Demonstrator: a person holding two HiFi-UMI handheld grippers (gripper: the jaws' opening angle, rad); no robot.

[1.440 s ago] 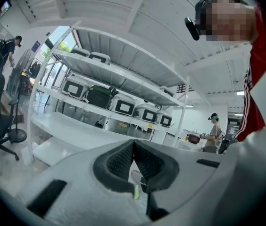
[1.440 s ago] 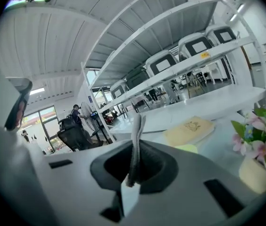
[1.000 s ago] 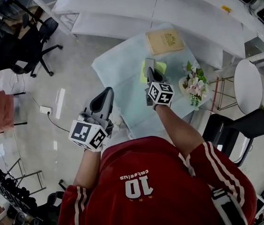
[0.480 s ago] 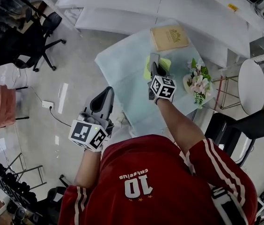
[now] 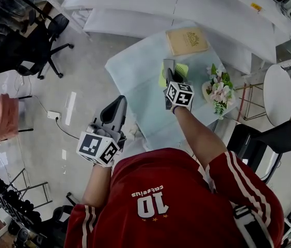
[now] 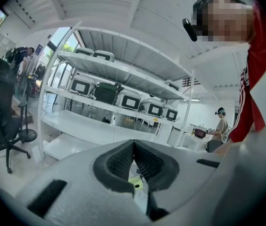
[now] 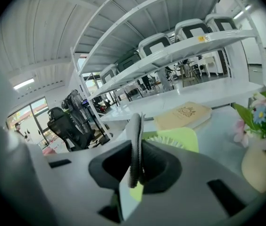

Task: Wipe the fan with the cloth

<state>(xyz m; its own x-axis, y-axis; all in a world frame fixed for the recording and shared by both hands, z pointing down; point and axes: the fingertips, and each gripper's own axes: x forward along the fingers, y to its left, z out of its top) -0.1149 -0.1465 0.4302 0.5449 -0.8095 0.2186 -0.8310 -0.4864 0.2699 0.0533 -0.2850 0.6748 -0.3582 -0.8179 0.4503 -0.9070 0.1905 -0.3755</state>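
Tan book [image 5: 187, 40] on pale table [image 5: 130, 71], flower vase [image 5: 216, 93] at its edge, black office chair [image 5: 27, 48], round white table [image 5: 275, 94]

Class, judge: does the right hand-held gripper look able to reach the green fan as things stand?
Probably yes: the right hand-held gripper, shut on the cloth, sits right by the fan, with nothing visible between them.

Lime-green fan [image 5: 182, 70], grey cloth [image 5: 168, 64], tan book [image 5: 187, 40]

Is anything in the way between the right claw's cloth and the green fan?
Nothing that shows. The right claw, shut on the cloth, is right at the green fan on the table. The book lies beyond it, and the flowers stand off to the right.
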